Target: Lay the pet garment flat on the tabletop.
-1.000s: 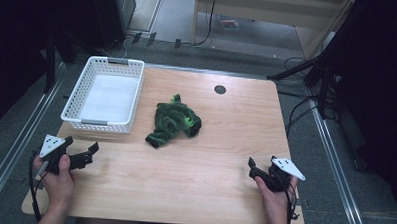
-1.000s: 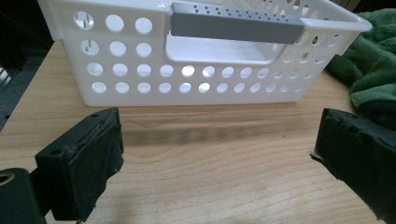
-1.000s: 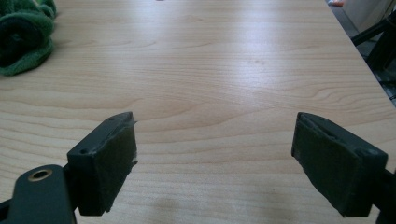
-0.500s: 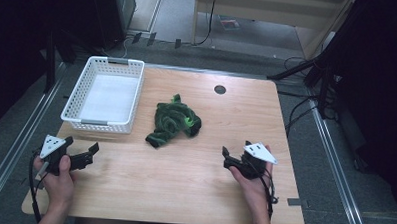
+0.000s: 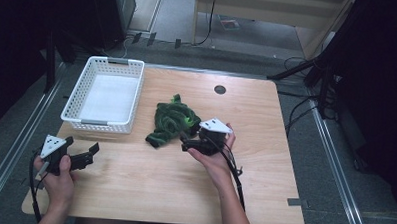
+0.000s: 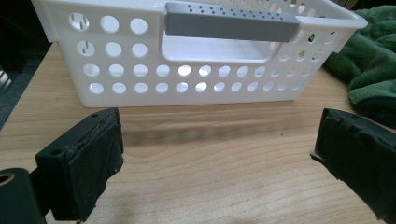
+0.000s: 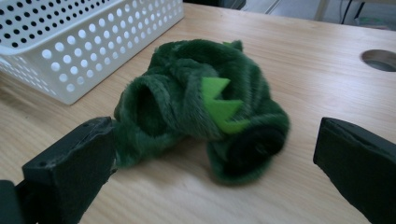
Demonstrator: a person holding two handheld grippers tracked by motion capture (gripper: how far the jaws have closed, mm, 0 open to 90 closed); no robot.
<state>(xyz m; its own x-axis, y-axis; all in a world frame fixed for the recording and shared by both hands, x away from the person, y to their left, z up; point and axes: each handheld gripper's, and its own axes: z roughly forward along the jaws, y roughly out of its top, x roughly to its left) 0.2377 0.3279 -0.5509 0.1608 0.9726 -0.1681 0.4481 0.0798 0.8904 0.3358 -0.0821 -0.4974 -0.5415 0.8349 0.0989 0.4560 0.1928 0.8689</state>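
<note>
Right gripper lining up on the green plush, nothing grabbed yet

Tabletop is wood, with a white basket at the far left, looks empty. The plush sits crumpled mid-table just right of the basket, not touching it. Right gripper is right at the plush's near edge, jaws spread wide with the toy between them in the right gripper view, holding nothing. Left gripper hangs near the front-left corner facing the basket, jaws wide too, empty. I'd say it's the reach step; next it needs to push in and close on a thick fold.
</note>
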